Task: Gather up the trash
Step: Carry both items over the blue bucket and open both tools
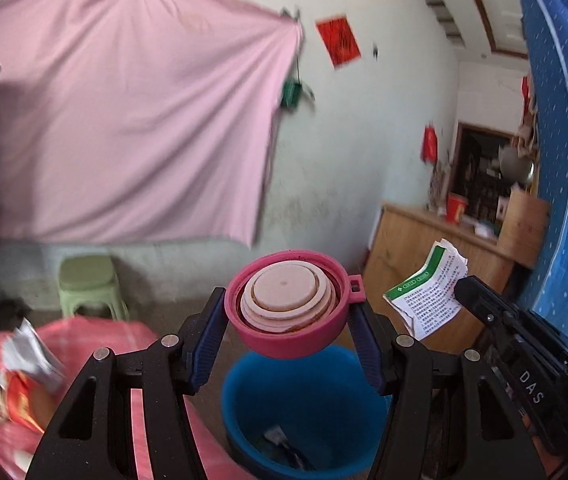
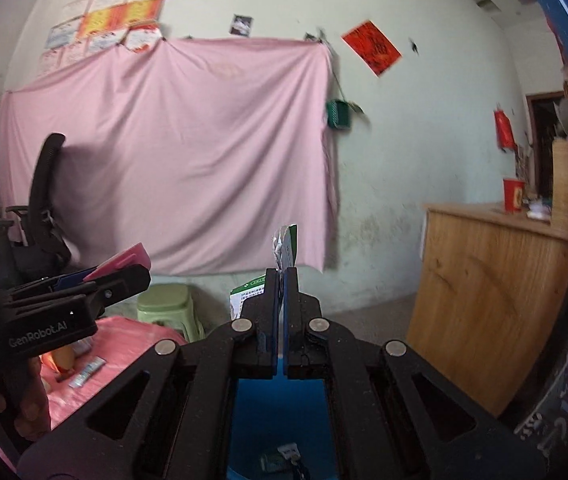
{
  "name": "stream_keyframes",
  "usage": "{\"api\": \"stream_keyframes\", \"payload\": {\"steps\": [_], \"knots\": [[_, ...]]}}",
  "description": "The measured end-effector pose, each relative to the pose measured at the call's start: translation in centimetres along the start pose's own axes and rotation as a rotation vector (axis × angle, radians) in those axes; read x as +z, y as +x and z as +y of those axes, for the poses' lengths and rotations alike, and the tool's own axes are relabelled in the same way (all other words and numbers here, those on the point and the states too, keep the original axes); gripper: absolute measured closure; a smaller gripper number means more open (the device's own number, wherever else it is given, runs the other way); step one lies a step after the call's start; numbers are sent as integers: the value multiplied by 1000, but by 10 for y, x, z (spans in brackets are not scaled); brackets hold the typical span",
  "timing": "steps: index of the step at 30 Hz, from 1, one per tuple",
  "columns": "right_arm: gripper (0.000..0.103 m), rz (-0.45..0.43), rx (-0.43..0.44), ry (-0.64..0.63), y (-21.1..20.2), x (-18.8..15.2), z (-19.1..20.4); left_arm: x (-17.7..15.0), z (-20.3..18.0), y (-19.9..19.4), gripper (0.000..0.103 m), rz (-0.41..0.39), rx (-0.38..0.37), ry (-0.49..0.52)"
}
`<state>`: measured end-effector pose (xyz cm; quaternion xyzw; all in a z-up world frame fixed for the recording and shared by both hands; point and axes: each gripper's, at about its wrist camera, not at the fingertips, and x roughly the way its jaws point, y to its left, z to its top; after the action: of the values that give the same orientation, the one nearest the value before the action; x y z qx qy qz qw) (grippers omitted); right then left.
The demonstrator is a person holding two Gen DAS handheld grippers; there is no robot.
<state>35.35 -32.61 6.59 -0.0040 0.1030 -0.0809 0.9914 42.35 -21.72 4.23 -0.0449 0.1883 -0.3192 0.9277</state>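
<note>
The left tool (image 1: pixel 288 316) is clamped across a round pink lid (image 1: pixel 288 312), its blue pads (image 1: pixel 208 344) pressing on opposite sides of the rim, and it holds the lid in the air directly above the open blue bucket (image 1: pixel 244 420). The lid looks like stiff moulded plastic with a paler stepped insert and a small tab on one side; it should be light and rigid, not fragile, though the smooth curved rim could slip, so the grip across the widest part is the sensible one. The right tool (image 2: pixel 281 280) is pinched shut on a torn paper sachet (image 1: pixel 428 292), white with a green band and small print, which sticks up between the jaws just beside the lid and also over the bucket (image 2: pixel 276 408). That sachet looks thin, limp and nearly weightless; it can be held anywhere by an edge, but it may cling to the pads or drift on release. A few scraps already lie in the bucket's bottom, and more wrappers (image 1: pixel 24 384) remain on the pink-covered counter (image 1: pixel 96 332) to the left
</note>
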Motion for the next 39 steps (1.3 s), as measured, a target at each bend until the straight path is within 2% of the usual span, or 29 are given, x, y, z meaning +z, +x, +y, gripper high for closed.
{"api": "stream_keyframes", "payload": {"steps": [6,12,15,20,22,28,31,33,36,39], "knots": [[85,108,-22,40,19,-31,-24,-14,-5,47,49,169,-46,-69],[85,183,-28,70,39,-56,-35,-28,-4,80,49,299,-71,-117],[85,213,-28,84,46,-64,-39,-34,-9,88,49,344,-61,-120],[84,273,-8,100,61,-75,-43,-44,6,94,37,389,-62,-189],[84,287,-3,104,64,-77,-43,-46,11,94,37,396,-54,-198],[82,296,13,113,65,-76,-42,-44,23,76,37,356,-18,-198],[75,291,27,115,61,-71,-40,-41,27,61,36,309,24,-188],[58,271,34,108,56,-62,-36,-39,32,46,30,260,54,-178],[40,229,54,98,47,-48,-27,-35,40,16,23,163,90,-162],[27,181,81,94,35,-32,-14,-30,50,-17,15,77,141,-142]]}}
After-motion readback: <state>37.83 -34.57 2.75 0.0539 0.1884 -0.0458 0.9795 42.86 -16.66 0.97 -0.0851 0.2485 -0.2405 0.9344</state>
